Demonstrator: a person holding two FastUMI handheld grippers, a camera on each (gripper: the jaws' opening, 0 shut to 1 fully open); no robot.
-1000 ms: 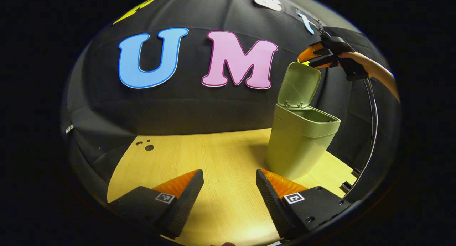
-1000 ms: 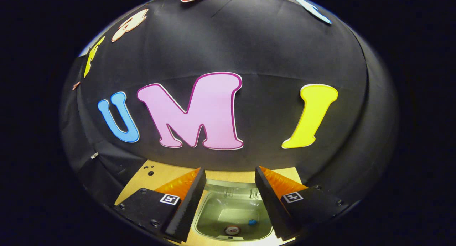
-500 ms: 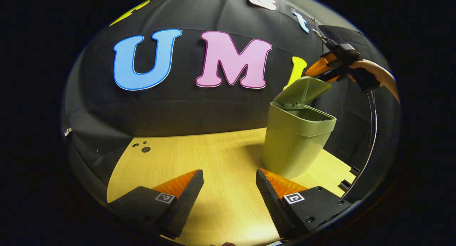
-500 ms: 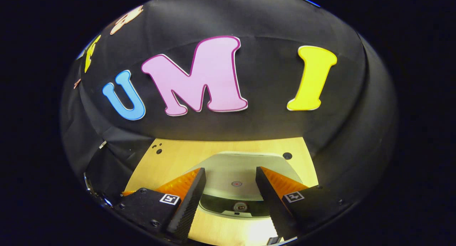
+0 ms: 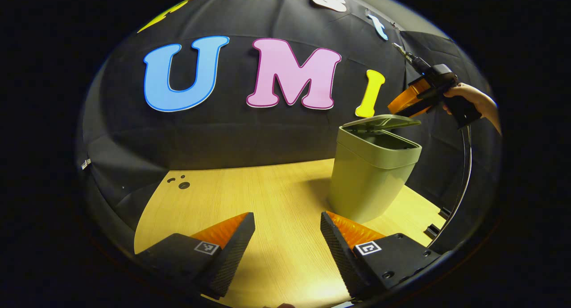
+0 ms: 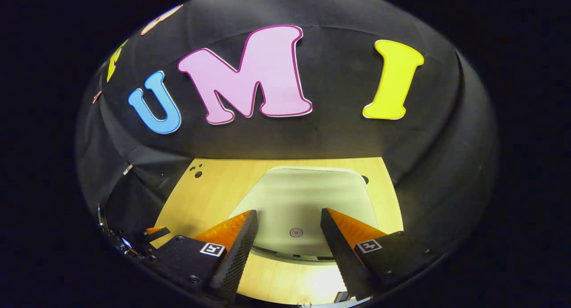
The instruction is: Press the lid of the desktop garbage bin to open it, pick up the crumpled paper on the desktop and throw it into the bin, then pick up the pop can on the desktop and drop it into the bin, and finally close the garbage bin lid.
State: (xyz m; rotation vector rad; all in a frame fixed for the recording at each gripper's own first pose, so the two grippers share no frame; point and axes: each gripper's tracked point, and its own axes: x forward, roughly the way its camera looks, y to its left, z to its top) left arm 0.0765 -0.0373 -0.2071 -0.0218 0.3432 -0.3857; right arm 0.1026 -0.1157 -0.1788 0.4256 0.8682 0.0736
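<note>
Lid [image 5: 379, 121] nearly down on the bin [image 5: 372, 174], which stood at the table's [image 5: 250, 196] far right! The right gripper [image 6: 289, 236] hovered over it, fingers wide and empty; the left gripper [image 5: 287, 245] hung wide and empty above the table. A weak or off-centre push could have left the lid unlatched.

Parted tongs [image 6: 289, 245] above bin lid [image 6: 308, 201]

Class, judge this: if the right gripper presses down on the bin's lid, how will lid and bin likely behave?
The lid, hinged and nearly flat, should swing shut easily. The bin is tall and narrow, probably light plastic, so an off-centre push might tip or slide it on the smooth table.
</note>
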